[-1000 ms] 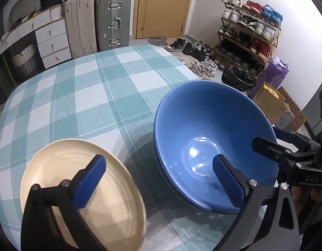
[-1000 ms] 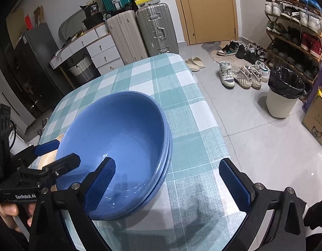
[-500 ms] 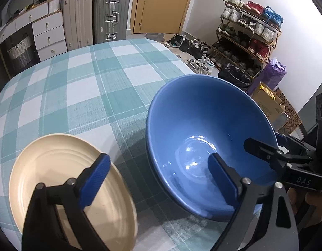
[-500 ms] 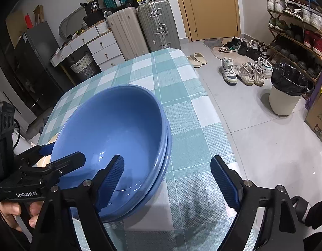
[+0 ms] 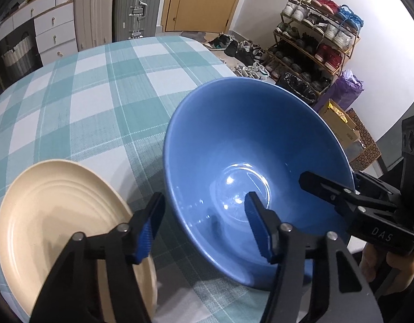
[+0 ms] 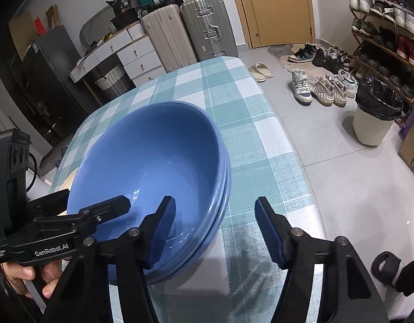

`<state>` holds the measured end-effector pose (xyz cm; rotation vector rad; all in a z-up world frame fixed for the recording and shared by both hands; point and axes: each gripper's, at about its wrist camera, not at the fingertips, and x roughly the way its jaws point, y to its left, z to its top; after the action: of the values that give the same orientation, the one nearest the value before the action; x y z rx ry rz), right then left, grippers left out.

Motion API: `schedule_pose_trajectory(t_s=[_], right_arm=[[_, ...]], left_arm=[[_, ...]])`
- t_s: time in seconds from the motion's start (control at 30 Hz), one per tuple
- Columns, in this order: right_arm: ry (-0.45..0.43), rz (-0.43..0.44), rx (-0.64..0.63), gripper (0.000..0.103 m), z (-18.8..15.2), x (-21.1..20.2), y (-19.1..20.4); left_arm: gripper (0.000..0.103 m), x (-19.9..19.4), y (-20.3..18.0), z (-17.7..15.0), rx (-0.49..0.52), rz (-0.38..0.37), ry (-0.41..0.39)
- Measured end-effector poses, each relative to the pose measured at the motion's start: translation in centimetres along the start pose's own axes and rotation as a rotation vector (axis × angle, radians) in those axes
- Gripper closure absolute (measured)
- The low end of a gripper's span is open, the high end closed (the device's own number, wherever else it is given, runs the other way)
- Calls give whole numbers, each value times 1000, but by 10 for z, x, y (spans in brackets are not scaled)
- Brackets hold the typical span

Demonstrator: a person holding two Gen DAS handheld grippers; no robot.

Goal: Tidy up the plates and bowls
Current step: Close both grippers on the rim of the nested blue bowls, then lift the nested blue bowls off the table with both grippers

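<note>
Between both grippers' fingers: bowl rim (image 5: 185, 223).

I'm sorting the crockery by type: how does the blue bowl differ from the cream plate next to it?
The blue bowl is deep with steep sides; the cream plate is shallow, with raised concentric rings. The bowl is glossy blue; the plate is matt cream. In the right wrist view the bowl sits nested in a second blue bowl; no other plate shows with the cream one. Both are round, empty, and rest on the checked tablecloth.
</note>
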<state>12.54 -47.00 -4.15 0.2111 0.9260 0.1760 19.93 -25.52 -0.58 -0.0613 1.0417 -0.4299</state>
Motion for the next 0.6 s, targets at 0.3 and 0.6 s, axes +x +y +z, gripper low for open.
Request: schedule_pose_trajectory(t_s=[0.3,0.6], right_arm=[[2,13,-22,61,0,1,9],[-3,3,-41,67,-1,0,12]], left_arm=[[60,-1,-6,0,22,18,8],[64,-2,-7,0,33,42,6]])
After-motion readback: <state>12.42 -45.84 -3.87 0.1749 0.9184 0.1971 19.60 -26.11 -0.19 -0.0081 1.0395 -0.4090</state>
